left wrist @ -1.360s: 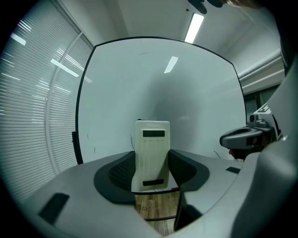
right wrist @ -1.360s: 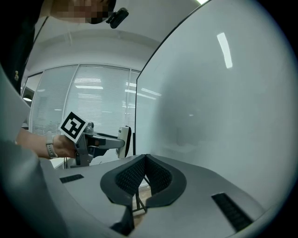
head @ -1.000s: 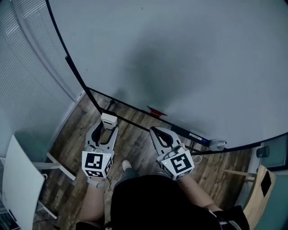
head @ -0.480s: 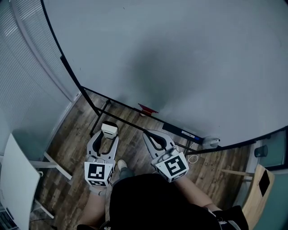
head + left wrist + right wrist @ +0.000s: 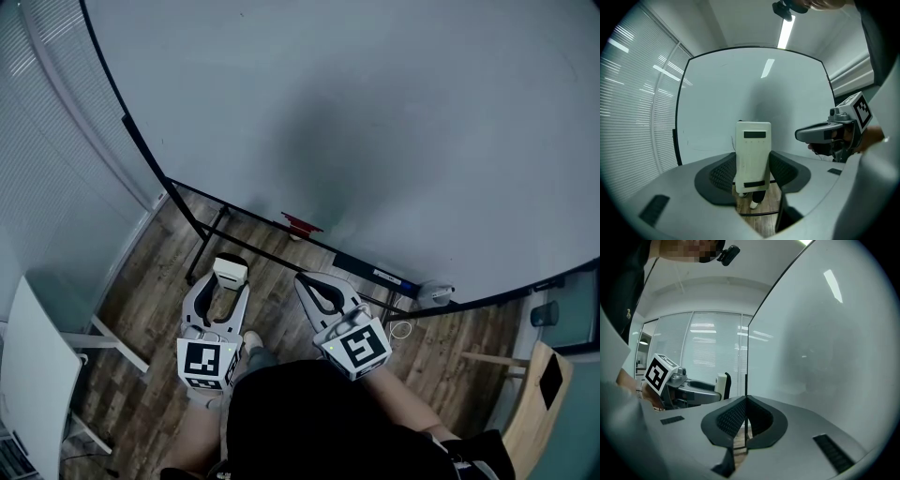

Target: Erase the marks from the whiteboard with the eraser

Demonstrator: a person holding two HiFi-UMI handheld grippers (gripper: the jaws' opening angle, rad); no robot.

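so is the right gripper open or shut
Shut: the grey two-jaw right gripper shows its black ribbed pads meeting at the tips, nothing held between them.

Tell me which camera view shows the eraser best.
The left gripper view: the eraser stands upright, large and central, clamped in the left claw. The head view shows only its small top end; the right gripper view gives a small side-on glimpse.

Nothing is reading clearly: the dark strip on the eraser (image 5: 753, 157) and the tray label (image 5: 385, 276) are appearing too small, and the marker cubes (image 5: 206, 363) are bearing only square codes.
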